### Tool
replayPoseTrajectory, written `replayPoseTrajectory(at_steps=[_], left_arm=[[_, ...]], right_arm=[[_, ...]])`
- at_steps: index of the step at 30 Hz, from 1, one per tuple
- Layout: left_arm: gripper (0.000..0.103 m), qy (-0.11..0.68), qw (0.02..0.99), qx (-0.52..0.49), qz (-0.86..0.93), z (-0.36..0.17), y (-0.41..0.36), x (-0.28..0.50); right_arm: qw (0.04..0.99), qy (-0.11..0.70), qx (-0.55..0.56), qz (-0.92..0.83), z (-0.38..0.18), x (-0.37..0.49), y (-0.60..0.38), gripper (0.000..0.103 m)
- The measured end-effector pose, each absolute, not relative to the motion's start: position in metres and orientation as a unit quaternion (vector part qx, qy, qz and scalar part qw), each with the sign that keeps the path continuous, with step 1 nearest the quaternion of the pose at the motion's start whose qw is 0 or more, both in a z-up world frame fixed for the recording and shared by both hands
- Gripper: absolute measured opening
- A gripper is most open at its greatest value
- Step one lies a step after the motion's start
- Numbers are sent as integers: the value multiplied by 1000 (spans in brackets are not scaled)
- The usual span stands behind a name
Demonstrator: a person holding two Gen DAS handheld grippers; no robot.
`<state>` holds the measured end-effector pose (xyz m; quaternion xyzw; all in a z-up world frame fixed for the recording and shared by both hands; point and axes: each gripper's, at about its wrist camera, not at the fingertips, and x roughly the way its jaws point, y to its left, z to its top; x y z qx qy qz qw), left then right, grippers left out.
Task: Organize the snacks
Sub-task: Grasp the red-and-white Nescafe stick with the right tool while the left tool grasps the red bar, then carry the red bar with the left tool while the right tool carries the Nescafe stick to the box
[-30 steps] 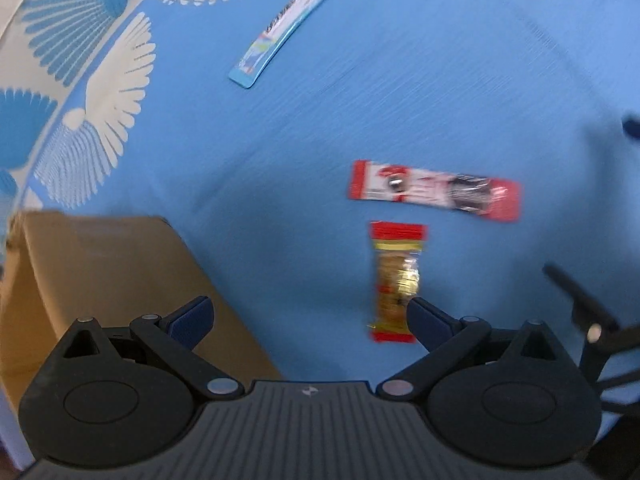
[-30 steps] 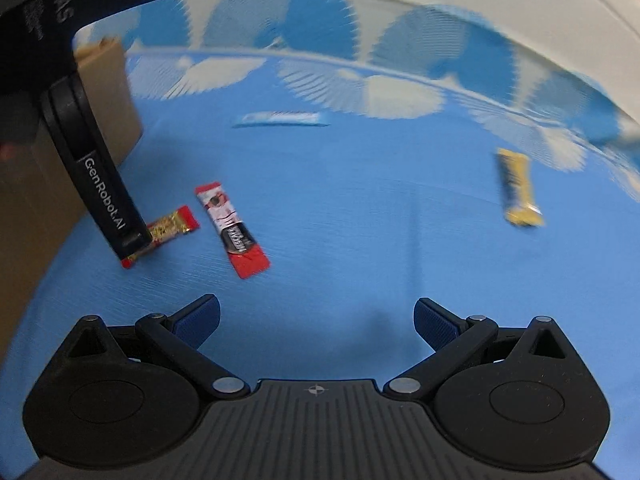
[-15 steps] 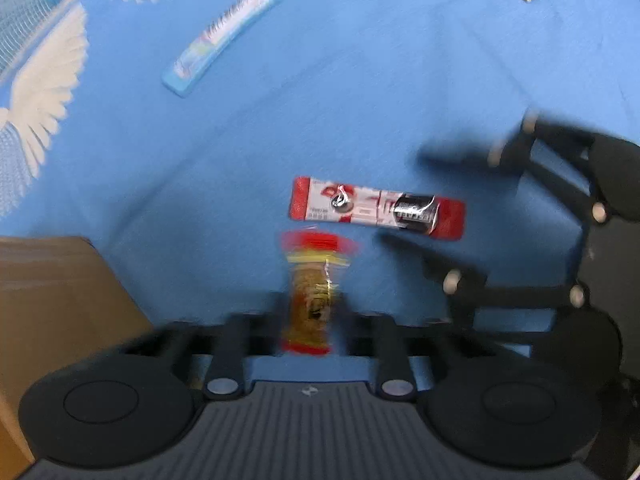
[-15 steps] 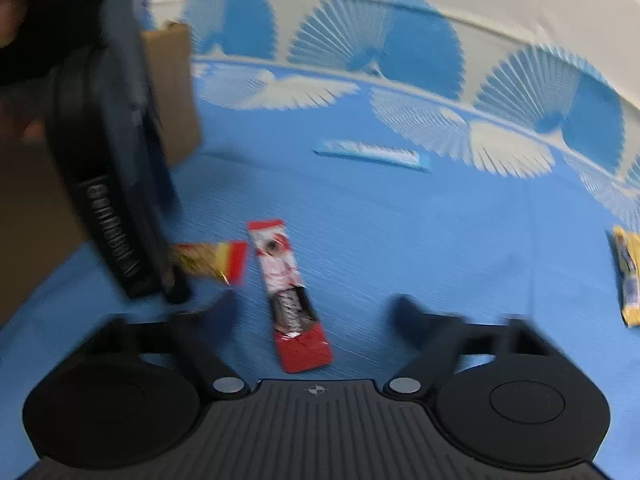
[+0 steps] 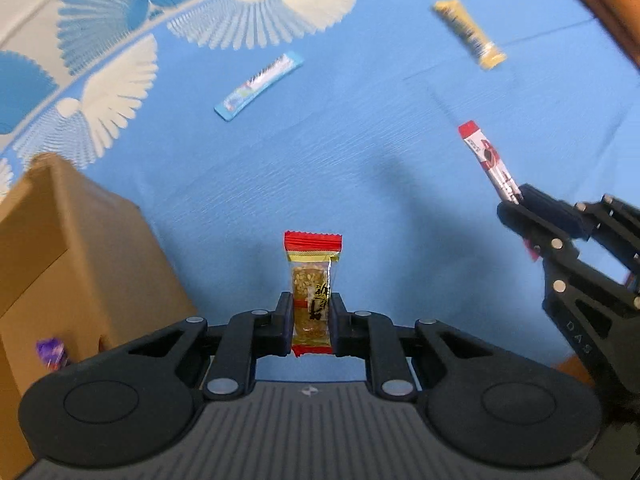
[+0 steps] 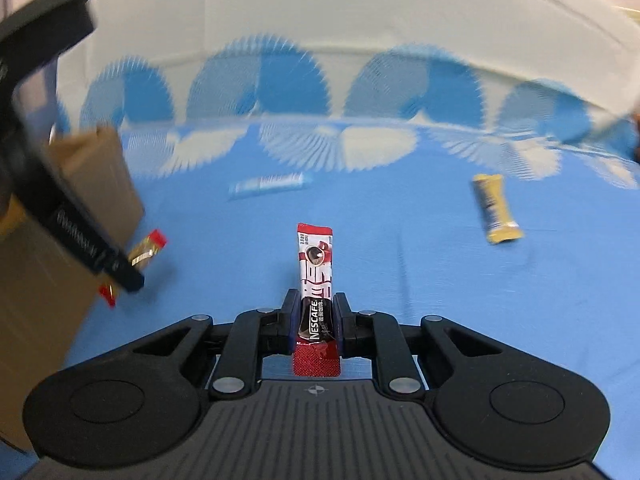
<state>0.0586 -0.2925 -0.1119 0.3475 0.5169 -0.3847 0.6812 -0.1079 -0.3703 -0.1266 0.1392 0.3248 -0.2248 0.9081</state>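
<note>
Left wrist view: left gripper (image 5: 311, 322) pinches a sesame bar (image 5: 312, 290); right gripper (image 6: 316, 326) pinches a coffee stick (image 6: 315, 280) low, so it could slip.

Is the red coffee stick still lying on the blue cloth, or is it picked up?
Picked up. The right gripper has its jaws shut on the coffee stick, holding it above the blue cloth.

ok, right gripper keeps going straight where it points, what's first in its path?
Likely just bare blue tablecloth. The right gripper is shut on the Nescafe stick. The blue sachet lies farther ahead, slightly left; depth is unclear.
</note>
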Motion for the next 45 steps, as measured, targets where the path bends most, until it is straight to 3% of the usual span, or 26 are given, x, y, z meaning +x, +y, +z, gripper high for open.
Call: replayPoseTrajectory(at_steps=[10, 18, 32, 45], left_arm=[[19, 463, 728, 307, -402, -19, -205, -16], [19, 442, 764, 270, -386, 12, -122, -64], [19, 447, 820, 195, -299, 20, 45, -99], [19, 434, 842, 138, -289, 29, 93, -108]], right_arm=[[923, 258, 167, -233, -32, -161, -289, 19], [942, 239, 150, -181, 20, -185, -210, 19], [948, 286, 122, -72, 39, -196, -78, 19], [952, 296, 56, -55, 51, -199, -34, 19]])
